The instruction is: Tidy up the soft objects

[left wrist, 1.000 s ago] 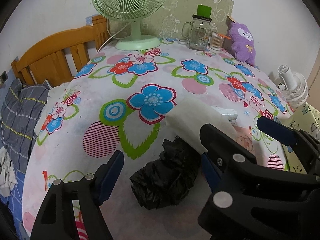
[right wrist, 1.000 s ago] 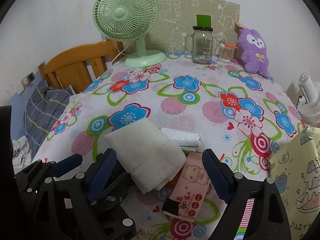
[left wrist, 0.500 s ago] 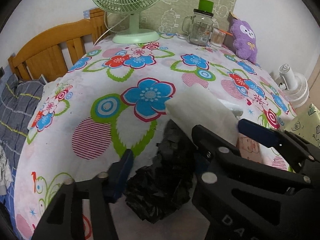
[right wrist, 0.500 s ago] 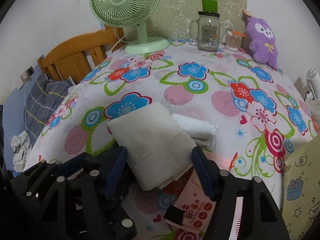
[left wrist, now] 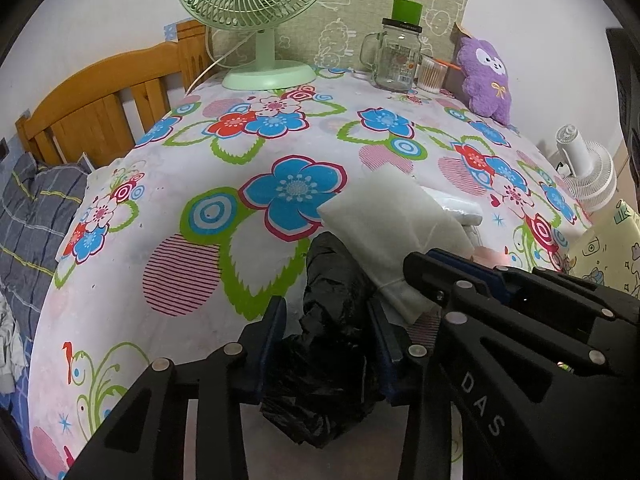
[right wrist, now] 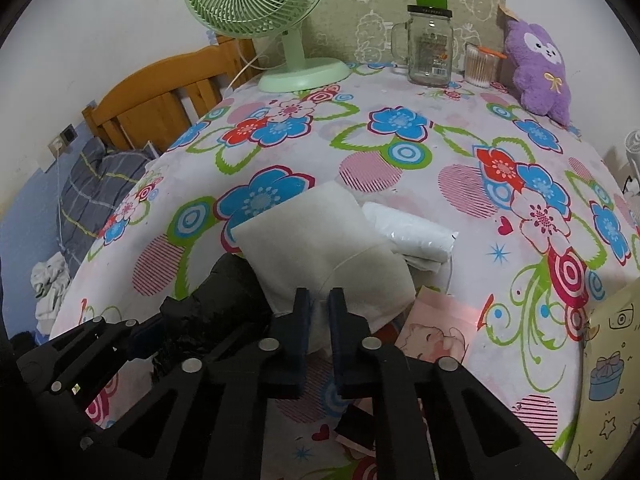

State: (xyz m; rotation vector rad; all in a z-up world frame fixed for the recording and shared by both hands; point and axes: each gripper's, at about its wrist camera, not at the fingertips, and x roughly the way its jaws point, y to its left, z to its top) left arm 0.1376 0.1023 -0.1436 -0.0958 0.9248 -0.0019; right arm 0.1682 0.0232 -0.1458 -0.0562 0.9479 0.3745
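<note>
A crumpled black plastic bag (left wrist: pixel 328 320) lies at the near edge of the flowered table (left wrist: pixel 192 280). My left gripper (left wrist: pixel 326 340) straddles it; its jaws are closing and the blue pads press into the bag's sides. A folded white cloth (right wrist: pixel 312 232) rests partly over the bag. My right gripper (right wrist: pixel 320 308) is shut on the cloth's near edge, which bunches between its fingers. In the left wrist view the right gripper (left wrist: pixel 460 276) shows at the cloth's lower right corner. A purple plush toy (right wrist: pixel 536 68) sits at the far right.
Beside the cloth lie a rolled white plastic bag (right wrist: pixel 408 236) and a pink tissue pack (right wrist: pixel 436 332). A green fan (right wrist: pixel 260 0), a glass jar mug (right wrist: pixel 430 52) and a cotton swab cup (right wrist: pixel 478 66) stand at the back. A wooden headboard (right wrist: pixel 160 96) is left, a yellow gift bag (right wrist: pixel 608 360) right.
Both grippers have closed. The right one came down and now pinches the near edge of the white cloth. The left one's fingers narrowed from wide apart onto the black bag.
</note>
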